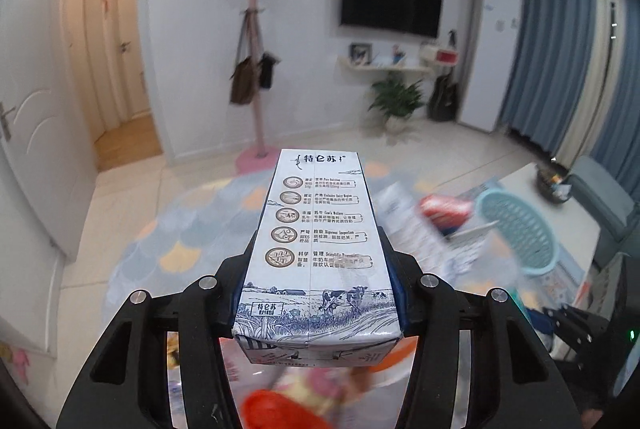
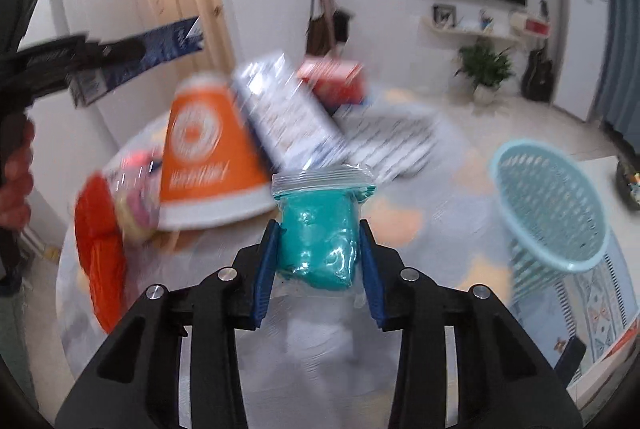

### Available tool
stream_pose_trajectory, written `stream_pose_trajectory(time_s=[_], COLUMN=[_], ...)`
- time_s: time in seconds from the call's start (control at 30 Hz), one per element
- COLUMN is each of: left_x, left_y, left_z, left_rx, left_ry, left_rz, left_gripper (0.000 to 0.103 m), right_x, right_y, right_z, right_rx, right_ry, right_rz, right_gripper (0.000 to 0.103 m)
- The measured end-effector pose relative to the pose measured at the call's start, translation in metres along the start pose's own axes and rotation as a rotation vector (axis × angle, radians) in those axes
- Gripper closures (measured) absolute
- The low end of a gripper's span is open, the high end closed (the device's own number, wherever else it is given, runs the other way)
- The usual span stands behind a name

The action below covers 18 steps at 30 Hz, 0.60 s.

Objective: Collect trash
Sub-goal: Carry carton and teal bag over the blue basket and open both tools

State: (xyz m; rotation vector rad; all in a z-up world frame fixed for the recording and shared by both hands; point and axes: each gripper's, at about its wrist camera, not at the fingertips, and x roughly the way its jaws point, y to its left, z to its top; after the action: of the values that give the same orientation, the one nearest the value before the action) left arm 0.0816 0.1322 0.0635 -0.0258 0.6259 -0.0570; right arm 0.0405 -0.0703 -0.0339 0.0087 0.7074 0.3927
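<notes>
- Left gripper point(image 1: 318, 249): fingers clamped on both long sides of a milk carton point(image 1: 316, 253), carton lying along the finger line, far end pointing to 12 o'clock, printed white-and-blue panel facing up, lifted off the clutter below.
- Seen from the right wrist view: same left gripper point(image 2: 132, 49) at 10 o'clock, carton point(image 2: 160, 45) sticking out toward 3 o'clock, a hand point(image 2: 16, 169) on the grip at 9 o'clock.
- Under the carton in the left view: blurred red and pink wrappers point(image 1: 288, 401) at 6 o'clock.
- At 3 o'clock from the carton: blurred white pouch point(image 1: 404, 213), red packet point(image 1: 444, 209), then a light-blue basket point(image 1: 520, 233) lying tipped on its side, mouth facing the camera.
- Right gripper point(image 2: 318, 253): fingers closed on a clear zip bag with teal content point(image 2: 320, 241), blue pads pressing both sides, zip edge up at 12 o'clock.
- At 10 o'clock from the bag: orange paper cup point(image 2: 204, 157), upside down, white rim toward the camera.
- At 9 o'clock, beside the cup: red wrapper point(image 2: 100, 249) and a pink packet point(image 2: 132, 189), heavily blurred.
- At 12 o'clock from the bag: white pouch with print point(image 2: 288, 117) leaning against the cup, red box point(image 2: 332, 77) behind it.
- At 1 o'clock: striped white packet point(image 2: 396, 137), flat on the round bench point(image 2: 304, 369).
- At 3 o'clock: light-blue basket point(image 2: 556, 205), tipped, well apart from the bag.
- Background in both views blurred; small labels not readable.
</notes>
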Motion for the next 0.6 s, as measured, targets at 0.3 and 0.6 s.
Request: stream_pose_trajectory(time_s=[0.3,0.6], left_x=[0.012,0.097], left_y=[-0.111,-0.221], left_z=[0.033,0.029], left_rx=[0.004,0.014], left_ry=[-0.024,0.150], left_rz=[-0.193,-0.358], left_gripper=[0.052,0.052], right_x=[-0.040,-0.020], right_y=[-0.110,-0.221], right_z=[0.042,0.048], right_rx=[0.148,0.286], right_ry=[-0.150,-0.113], right_rz=[-0.157,-0.271], right_gripper=[0.068,0.068])
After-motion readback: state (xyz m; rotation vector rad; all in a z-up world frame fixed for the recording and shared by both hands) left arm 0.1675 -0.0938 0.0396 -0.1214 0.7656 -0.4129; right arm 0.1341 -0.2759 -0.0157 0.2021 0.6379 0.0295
